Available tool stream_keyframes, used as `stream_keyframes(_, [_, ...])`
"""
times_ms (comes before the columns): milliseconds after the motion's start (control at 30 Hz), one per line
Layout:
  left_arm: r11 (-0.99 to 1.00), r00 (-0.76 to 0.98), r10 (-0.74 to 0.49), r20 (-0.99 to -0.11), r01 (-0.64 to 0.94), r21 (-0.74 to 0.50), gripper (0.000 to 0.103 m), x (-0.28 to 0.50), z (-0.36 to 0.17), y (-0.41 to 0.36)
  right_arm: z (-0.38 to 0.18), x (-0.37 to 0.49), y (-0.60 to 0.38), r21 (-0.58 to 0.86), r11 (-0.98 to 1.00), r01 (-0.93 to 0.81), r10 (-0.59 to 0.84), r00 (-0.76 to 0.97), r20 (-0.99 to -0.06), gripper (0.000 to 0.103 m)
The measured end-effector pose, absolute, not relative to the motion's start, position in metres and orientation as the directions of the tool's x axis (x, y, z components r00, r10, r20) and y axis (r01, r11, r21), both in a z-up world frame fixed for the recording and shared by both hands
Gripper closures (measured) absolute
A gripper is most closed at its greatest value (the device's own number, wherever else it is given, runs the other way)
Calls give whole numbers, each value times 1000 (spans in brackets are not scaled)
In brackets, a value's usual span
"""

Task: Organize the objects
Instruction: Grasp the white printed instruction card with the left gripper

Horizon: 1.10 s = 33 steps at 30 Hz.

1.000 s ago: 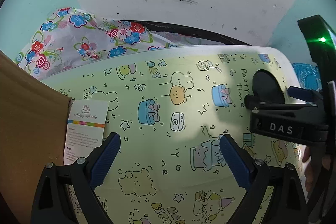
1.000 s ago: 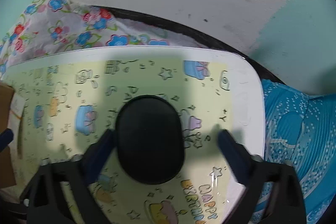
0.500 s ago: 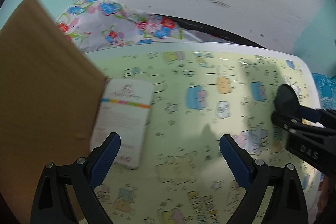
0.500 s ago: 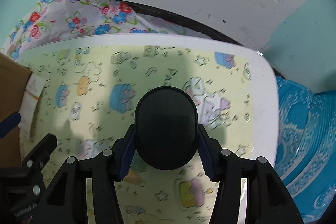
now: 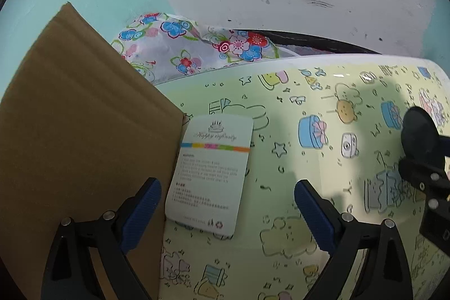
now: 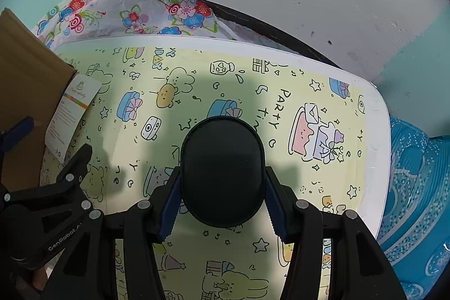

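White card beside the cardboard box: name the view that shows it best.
The left wrist view. There the white card lies whole and large between the open left tongs, its print visible. The right wrist view shows it small at the far left edge, foreshortened, against the cardboard box.

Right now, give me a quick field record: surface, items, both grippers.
surface: table with a white rim and a yellow party-print top
black case: oval, clamped between the pads of the right gripper, which has just closed on it; case is also seen at the right edge of the left wrist view
card: white printed card flat on the table, beside the box
box: brown cardboard box at the table's left end
left gripper: open, nothing between its fingers, over the card's lower part
behind table: floral cloth
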State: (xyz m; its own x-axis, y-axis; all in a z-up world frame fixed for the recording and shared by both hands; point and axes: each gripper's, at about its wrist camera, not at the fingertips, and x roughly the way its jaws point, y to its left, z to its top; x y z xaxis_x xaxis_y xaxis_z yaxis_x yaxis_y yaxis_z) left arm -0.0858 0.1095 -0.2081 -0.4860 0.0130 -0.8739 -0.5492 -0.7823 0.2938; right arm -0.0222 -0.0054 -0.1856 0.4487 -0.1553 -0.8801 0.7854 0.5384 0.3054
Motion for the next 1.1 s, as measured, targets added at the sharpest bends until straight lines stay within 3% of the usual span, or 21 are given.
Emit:
stream_keyframes(200, [-828, -423, 3, -906, -509, 236, 0, -101, -224, 112, -185, -21, -9, 317, 531, 786, -150, 456, -877, 46])
stream_keyframes(333, [-898, -336, 74, -939, -432, 83, 0, -110, -231, 98, -182, -20, -12, 325, 531, 782, -148, 464, -874, 46])
stream_keyframes(767, [-907, -389, 34, -921, -400, 136, 2, -106, -230, 98, -178, -17, -10, 340, 522, 782, -146, 475, -868, 46])
stream_keyframes(1100, [-943, -409, 53, -911, -321, 89, 0, -120, -236, 99, -180, -16, -10, 342, 519, 783, -144, 474, -869, 46])
